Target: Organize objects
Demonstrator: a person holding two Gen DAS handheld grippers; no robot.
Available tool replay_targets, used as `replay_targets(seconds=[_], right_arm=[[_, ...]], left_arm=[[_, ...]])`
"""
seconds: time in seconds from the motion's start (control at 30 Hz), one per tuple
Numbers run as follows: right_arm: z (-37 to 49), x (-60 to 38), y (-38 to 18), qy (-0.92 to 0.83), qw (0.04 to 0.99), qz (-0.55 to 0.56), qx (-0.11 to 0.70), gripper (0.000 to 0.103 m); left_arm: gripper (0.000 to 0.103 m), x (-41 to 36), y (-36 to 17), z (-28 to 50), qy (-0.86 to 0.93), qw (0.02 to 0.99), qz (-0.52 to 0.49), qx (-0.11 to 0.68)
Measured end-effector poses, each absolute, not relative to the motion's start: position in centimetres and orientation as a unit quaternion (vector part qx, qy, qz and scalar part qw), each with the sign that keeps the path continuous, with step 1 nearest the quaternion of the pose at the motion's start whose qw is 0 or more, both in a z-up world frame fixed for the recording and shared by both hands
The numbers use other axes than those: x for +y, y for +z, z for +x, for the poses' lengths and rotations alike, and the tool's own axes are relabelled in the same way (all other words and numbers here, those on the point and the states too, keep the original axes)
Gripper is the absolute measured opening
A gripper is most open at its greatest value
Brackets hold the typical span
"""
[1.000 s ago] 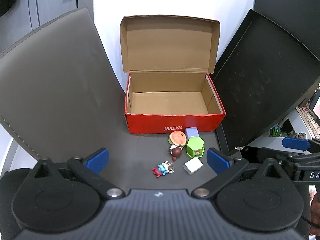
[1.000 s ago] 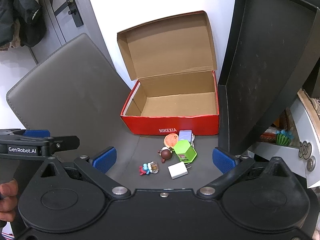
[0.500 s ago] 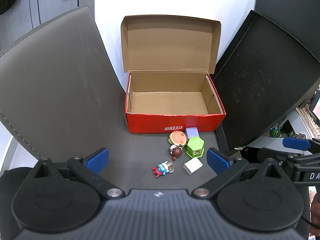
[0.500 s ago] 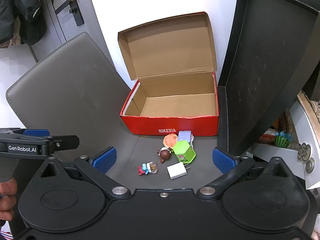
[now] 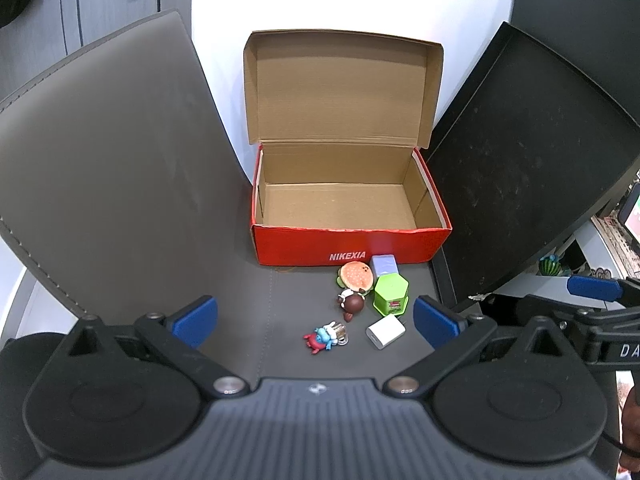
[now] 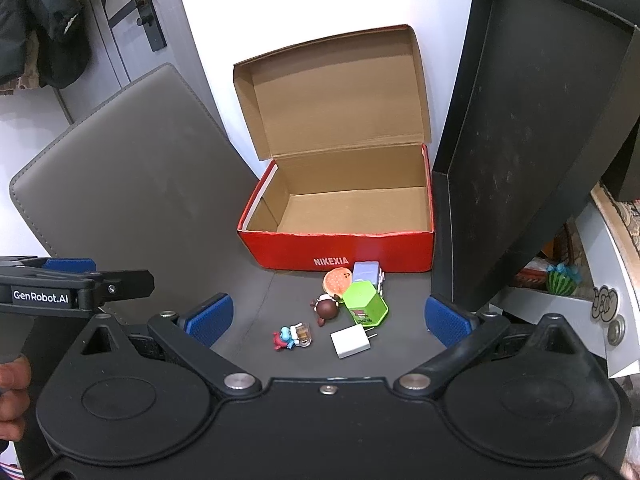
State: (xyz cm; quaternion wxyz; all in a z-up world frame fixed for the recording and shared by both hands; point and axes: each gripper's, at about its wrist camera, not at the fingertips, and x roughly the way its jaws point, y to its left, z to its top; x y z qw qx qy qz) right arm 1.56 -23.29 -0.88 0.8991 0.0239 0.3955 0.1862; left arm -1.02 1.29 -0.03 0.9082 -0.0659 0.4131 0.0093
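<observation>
An open, empty red shoebox [image 5: 348,244] [image 6: 340,246] stands on a grey mat. In front of it lie a burger toy [image 5: 356,274] [image 6: 337,281], a pale purple block [image 5: 384,265] [image 6: 366,270], a green hexagonal box [image 5: 391,294] [image 6: 365,304], a brown figurine [image 5: 353,303] [image 6: 326,309], a blue-red keychain toy [image 5: 325,336] [image 6: 291,337] and a white charger [image 5: 385,332] [image 6: 352,342]. My left gripper [image 5: 316,322] and right gripper [image 6: 328,318] are both open and empty, hovering short of the toys.
A black tray [image 5: 520,168] [image 6: 520,152] leans upright right of the box. The grey mat [image 5: 112,152] curves up on the left. A shelf with a watermelon toy [image 6: 562,282] is at far right. A door [image 6: 132,20] is behind.
Both views drifted slightly; the right gripper edged a little closer to the toys. Nothing was grasped or moved.
</observation>
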Motion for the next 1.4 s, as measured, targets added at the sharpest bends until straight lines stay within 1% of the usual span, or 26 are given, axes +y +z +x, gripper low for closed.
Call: replay_targets(seconds=[0.67,1.4], right_arm=[[2.0,-23.3,-1.5,0.179,0.896,0.024,0.405,0.103],[5.9,-23.1,-7.4,0.184,0.869,0.041,0.458,0.103]], left_arm=[[0.103,1.3,-0.4,-0.2,0.009,0.906,-0.077,0.416],[0.103,2.2,-5.6,5.1,0.037,0.88,-0.095,0.463]])
